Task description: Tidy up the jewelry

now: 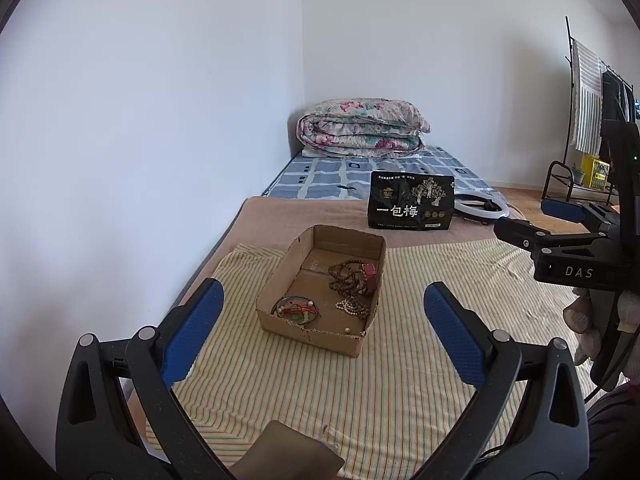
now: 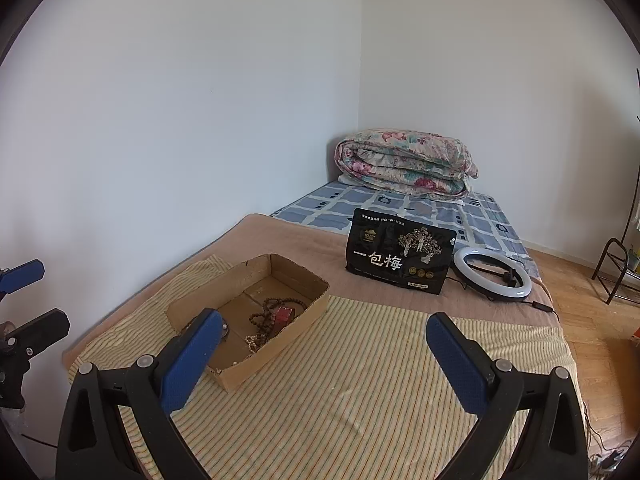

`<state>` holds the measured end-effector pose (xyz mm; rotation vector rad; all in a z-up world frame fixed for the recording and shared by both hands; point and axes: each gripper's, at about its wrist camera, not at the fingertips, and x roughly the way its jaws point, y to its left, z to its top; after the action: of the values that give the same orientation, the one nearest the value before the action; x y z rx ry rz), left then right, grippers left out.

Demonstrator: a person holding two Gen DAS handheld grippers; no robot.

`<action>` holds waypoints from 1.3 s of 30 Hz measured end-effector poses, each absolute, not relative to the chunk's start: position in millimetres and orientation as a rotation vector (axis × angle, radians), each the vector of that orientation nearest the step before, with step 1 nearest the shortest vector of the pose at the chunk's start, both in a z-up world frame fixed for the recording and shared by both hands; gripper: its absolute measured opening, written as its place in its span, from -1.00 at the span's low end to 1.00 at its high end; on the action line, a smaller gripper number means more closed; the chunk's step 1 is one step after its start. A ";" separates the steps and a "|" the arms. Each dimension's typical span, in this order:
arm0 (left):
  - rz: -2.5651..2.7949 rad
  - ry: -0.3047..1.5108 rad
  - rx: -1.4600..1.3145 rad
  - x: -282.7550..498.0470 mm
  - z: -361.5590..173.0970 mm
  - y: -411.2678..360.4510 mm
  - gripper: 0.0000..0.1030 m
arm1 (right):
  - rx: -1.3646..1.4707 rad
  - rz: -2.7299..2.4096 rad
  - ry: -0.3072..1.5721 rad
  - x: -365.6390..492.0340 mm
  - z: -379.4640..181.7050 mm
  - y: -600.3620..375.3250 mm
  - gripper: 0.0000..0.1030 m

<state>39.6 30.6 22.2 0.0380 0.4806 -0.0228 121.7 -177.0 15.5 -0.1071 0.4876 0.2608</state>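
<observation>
Bed (image 1: 440,232) runs ahead of both grippers into the room corner, with a folded floral quilt (image 1: 362,128) at the far end on a blue checked sheet (image 1: 320,178). Striped yellow cloth (image 1: 400,340) lies directly under and ahead of both grippers, over a tan blanket (image 2: 280,236). Black snack bag (image 2: 400,258) stands upright beyond the cloth, ahead of the right gripper and slightly right of centre for the left one; white ring light (image 2: 493,274) lies flat just right of the bag. Open cardboard box (image 1: 280,292) sits on the cloth, dead ahead between the left gripper's fingers, and ahead-left of the right gripper, partly behind its left finger. Left gripper (image 1: 323,332): jaws wide apart, holding nothing. Right gripper (image 2: 324,360): also spread wide, holding nothing; it shows in the left wrist view at the right edge, level with the box and well apart from it. Inside the box: dark brown bead string (image 1: 348,278) piled at the far right with a small red item (image 1: 370,270) touching it, pale bead string (image 1: 352,306) just nearer, thin bangle with red and green bits (image 1: 296,310) in the near-left corner, one loose pale bead (image 1: 347,330) by the near wall.
</observation>
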 end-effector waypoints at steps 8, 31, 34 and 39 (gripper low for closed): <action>-0.023 0.481 0.039 40.0 22.3 29.8 0.98 | -0.106 0.261 0.490 121.5 15.2 -176.8 0.99; -0.013 0.483 0.051 42.4 16.7 36.9 0.98 | -0.104 0.262 0.493 122.3 13.6 -177.9 0.99; -0.006 0.479 0.056 42.3 15.7 39.6 0.98 | -0.106 0.262 0.494 122.6 13.8 -177.8 0.99; 0.008 0.470 0.064 42.4 15.4 40.1 0.98 | -0.106 0.261 0.494 121.5 11.3 -178.5 0.99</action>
<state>42.4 40.1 15.4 0.0635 0.4701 0.0084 121.5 -178.5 11.3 -0.1059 0.4944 0.2615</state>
